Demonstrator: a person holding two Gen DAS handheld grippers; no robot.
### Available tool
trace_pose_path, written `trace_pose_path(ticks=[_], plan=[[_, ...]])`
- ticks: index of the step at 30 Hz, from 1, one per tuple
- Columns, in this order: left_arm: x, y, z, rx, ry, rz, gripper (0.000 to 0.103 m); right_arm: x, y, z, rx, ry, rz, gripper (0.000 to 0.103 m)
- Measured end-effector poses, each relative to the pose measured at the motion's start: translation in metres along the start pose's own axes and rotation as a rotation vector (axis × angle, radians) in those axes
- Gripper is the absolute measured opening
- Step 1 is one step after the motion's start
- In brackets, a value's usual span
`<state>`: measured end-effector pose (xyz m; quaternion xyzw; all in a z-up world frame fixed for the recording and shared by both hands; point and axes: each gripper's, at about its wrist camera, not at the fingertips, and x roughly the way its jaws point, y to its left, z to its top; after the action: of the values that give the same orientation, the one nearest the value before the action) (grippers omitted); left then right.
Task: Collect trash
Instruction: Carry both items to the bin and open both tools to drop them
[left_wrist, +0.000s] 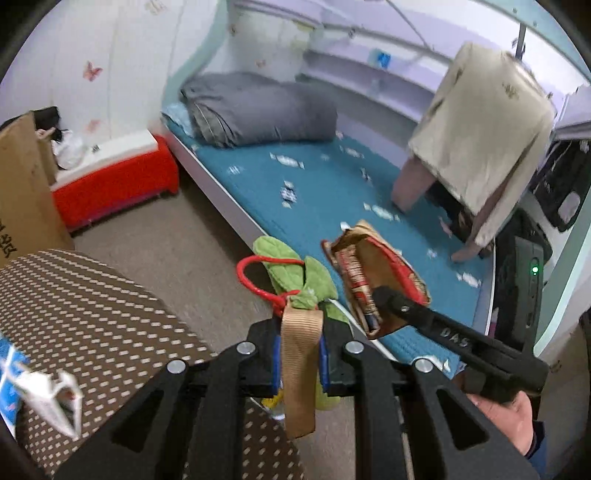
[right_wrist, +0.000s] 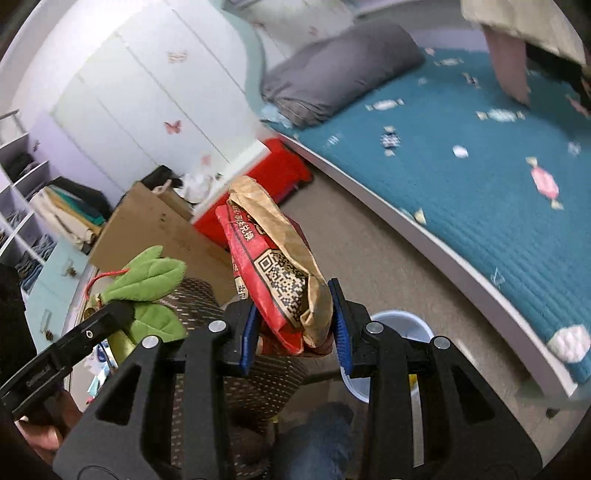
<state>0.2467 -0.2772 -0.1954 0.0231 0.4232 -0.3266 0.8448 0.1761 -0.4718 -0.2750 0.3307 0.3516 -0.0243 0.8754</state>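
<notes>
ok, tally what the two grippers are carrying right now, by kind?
Paper snack bag, red and brown: 1, clamped in the right gripper
Green plush leaf item with tan strap and red cord: 1, clamped by its strap in the left gripper
Total: 2

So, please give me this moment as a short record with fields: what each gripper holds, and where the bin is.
left gripper: shut on a tan woven strap with green plush leaves and a red cord loop
right gripper: shut on a crumpled red and brown paper snack bag
bin: pale blue round plastic bin on the floor, under the right gripper
setting: bed with teal quilt
</notes>
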Motion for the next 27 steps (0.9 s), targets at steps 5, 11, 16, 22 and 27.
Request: trace_pose_path(ticks=[5, 11, 16, 22, 27], plan=[[0.056, -0.009, 0.0, 0.018, 0.115, 0.014, 0.015, 0.032, -0.028, -0.007, 0.077, 0.063, -0.033, 0.034], [0.105, -0.004, -0.005, 0.03, 0.249, 0.042, 0.038, 0.069, -0.054, -0.014, 0.139, 0.127, -0.059, 0.037], [0.112, 0.002, -0.007, 0.049, 0.252, 0.076, 0.08, 0.106, -0.075, -0.028, 0.195, 0.204, -0.068, 0.058], [0.087, 0.007, -0.012, 0.048, 0.188, 0.093, 0.084, 0.106, -0.081, -0.043, 0.214, 0.215, -0.126, 0.097], [0.057, 0.008, -0.015, 0.039, 0.133, 0.114, 0.087, 0.077, -0.059, -0.042, 0.155, 0.163, -0.172, 0.097]])
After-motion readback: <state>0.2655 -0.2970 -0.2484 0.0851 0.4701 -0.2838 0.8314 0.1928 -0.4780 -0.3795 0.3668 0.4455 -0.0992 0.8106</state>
